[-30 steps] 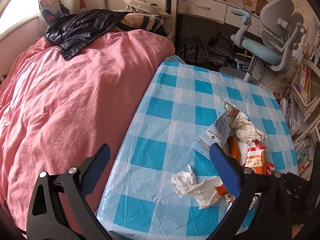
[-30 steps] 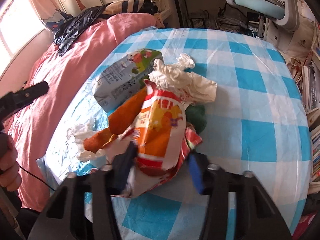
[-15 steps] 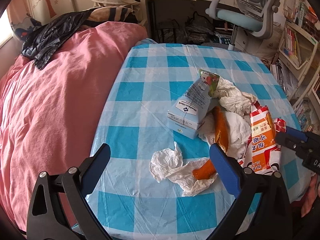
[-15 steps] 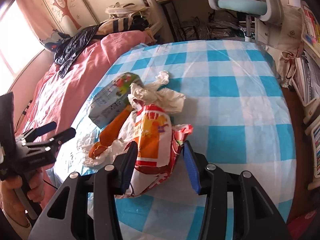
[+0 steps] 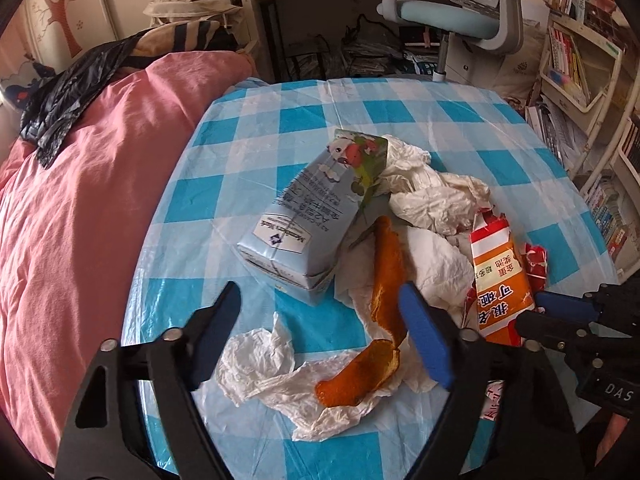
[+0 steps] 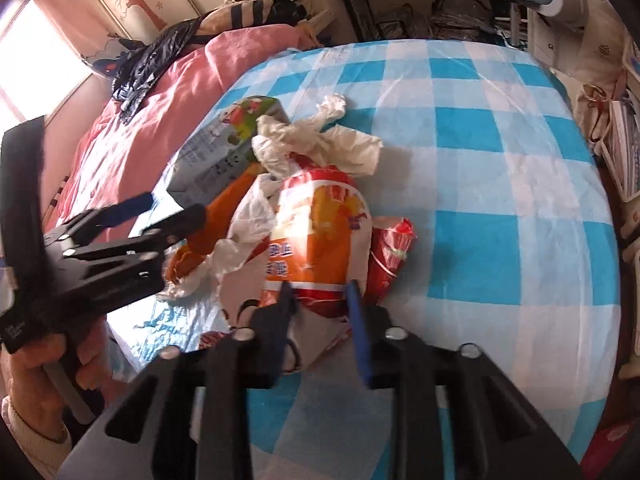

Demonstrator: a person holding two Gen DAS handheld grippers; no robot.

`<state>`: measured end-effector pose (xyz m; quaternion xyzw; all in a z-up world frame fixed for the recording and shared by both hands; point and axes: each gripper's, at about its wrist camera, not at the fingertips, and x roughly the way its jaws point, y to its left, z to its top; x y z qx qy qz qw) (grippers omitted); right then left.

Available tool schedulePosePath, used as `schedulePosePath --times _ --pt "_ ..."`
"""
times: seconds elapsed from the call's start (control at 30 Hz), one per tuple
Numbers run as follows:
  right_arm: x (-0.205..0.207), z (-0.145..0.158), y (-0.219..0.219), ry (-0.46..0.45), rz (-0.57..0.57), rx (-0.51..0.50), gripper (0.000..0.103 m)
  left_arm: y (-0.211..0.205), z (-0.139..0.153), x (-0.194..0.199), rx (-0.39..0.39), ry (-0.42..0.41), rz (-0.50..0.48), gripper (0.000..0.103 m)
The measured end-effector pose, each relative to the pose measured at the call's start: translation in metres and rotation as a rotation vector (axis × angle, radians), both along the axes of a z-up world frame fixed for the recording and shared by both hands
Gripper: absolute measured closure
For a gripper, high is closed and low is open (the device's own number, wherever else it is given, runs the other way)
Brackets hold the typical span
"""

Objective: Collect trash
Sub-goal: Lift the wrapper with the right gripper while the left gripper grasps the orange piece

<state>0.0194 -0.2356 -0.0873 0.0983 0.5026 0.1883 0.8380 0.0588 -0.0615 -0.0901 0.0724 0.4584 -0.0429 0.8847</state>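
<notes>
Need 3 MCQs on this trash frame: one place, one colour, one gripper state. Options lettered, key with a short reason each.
1. Where does the milk carton lie among the trash?
A. on the side toward the pink bed
B. on the side toward the bookshelf
C. on the office chair

2. What colour is the long strip of peel?
A. green
B. orange
C. purple

3. What is the right gripper doing?
A. open over bare cloth
B. closed on the orange snack bag
C. holding the carton

Key:
1 A: the carton is the piece of trash nearest the pink bed cover.
2 B: the peel is plain orange against the white tissue.
3 B: its jaws have just been closing, and the orange snack bag sits pinched between them.
</notes>
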Motion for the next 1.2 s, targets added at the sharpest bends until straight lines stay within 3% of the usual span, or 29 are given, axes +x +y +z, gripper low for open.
schedulePosePath --times 0.03,0.1,0.17,0.33,0.47,0.53,0.57,0.6,0.63,0.7,0.8,0.83,0.87,0.9,0.93,0.97,1.0,1.2 --pt "-0.001 0.004 0.001 -0.017 0.006 -0.006 0.085 -0.002 -0.004 0.002 -0.012 0.014 -0.013 0.05" --pt "-0.002 0.014 -0.002 -0.054 0.005 0.002 0.09 -0.001 -0.005 0.003 -0.062 0.021 -0.019 0.092" --pt "-0.003 0.018 -0.009 -0.073 -0.009 0.017 0.092 0.007 -0.001 0.004 -0.115 0.033 -0.01 0.101" --pt "-0.009 0.038 -0.03 -0.129 -0.061 0.121 0.096 0.032 0.023 -0.004 -0.272 -0.003 0.014 0.102" --pt "-0.01 0.037 -0.028 -0.095 -0.041 0.124 0.096 0.035 0.034 -0.012 -0.285 -0.021 -0.02 0.102" --pt "-0.011 0.031 -0.025 -0.078 -0.052 0.106 0.089 0.033 0.029 -0.011 -0.276 0.002 -0.017 0.102" --pt "-0.01 0.028 -0.024 -0.061 -0.053 0.103 0.079 0.031 0.025 -0.011 -0.268 0.009 -0.01 0.1" --pt "-0.01 0.024 -0.022 -0.041 -0.049 0.103 0.069 0.028 0.021 -0.009 -0.256 0.018 -0.007 0.093" --pt "-0.01 0.022 -0.021 -0.037 -0.056 0.091 0.051 0.023 0.016 -0.006 -0.244 0.026 -0.011 0.087" --pt "-0.009 0.017 -0.014 -0.033 -0.047 0.031 0.049 0.016 0.009 -0.004 -0.199 0.022 -0.006 0.058" --pt "-0.008 0.008 -0.01 -0.02 -0.049 -0.075 0.049 0.005 -0.002 0.0 -0.126 0.017 -0.007 0.052" --pt "-0.007 0.003 -0.009 -0.007 -0.039 -0.102 0.049 0.004 -0.004 0.002 -0.125 0.024 -0.011 0.052" --pt "-0.007 0.0 -0.008 0.002 -0.029 -0.115 0.06 0.003 -0.006 0.003 -0.128 0.029 -0.016 0.054" --pt "-0.007 -0.005 -0.005 0.014 -0.006 -0.123 0.066 0.002 -0.008 0.004 -0.13 0.033 -0.02 0.074" --pt "-0.009 -0.005 -0.003 0.003 0.008 -0.131 0.068 0.002 -0.009 0.005 -0.142 0.042 -0.028 0.082" --pt "-0.01 -0.003 -0.002 -0.011 0.018 -0.135 0.079 0.002 -0.009 0.005 -0.157 0.043 -0.028 0.088" --pt "-0.01 0.002 -0.003 -0.027 0.02 -0.121 0.079 0.004 -0.005 0.004 -0.17 0.029 -0.027 0.096" --pt "-0.018 0.027 -0.016 -0.101 -0.02 -0.017 0.081 0.018 0.026 -0.01 -0.245 -0.033 -0.025 0.1"
